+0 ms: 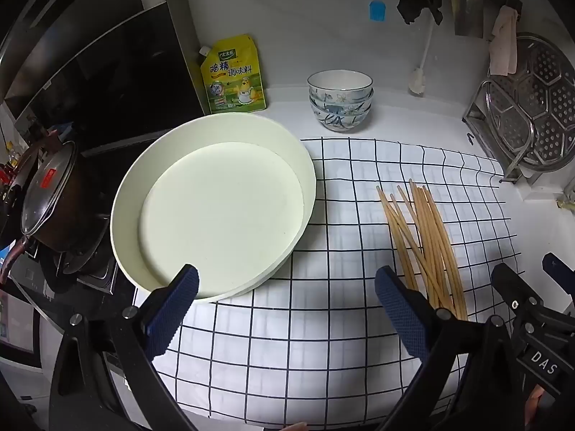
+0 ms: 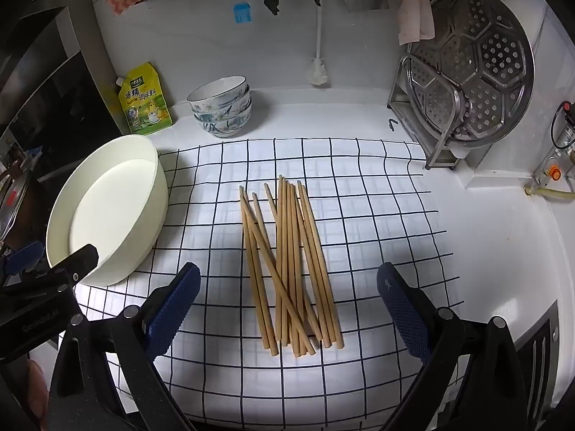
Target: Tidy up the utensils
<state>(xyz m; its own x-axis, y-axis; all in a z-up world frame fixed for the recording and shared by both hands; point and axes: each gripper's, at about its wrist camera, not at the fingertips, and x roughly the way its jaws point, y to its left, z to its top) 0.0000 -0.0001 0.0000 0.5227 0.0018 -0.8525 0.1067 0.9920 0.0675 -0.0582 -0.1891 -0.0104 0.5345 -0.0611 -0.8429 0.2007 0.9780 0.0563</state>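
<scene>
Left gripper (image 1: 285,289): released, empty, above the checked cloth (image 1: 323,341).
Right gripper (image 2: 289,289): released, empty, over the chopsticks (image 2: 291,269).
Chopsticks: loose pile, mid-cloth on the desk (image 2: 503,251).
Basin (image 1: 215,208): cloth's left edge.

you are at a home kitchen counter. on your left stands a gas stove (image 1: 90,265) bearing a dark pot with a glass lid (image 1: 50,194). against the white back wall you see a yellow pouch of seasoning (image 1: 233,75), a stack of patterned bowls (image 1: 339,104) and a hanging blue brush (image 1: 377,10). on your right a perforated steel steamer tray (image 2: 474,68) leans in a metal rack (image 2: 424,115). a checked cloth (image 2: 359,215) covers the worktop, with wooden chopsticks (image 2: 291,262) and a wide cream basin (image 1: 215,208) on it.
</scene>
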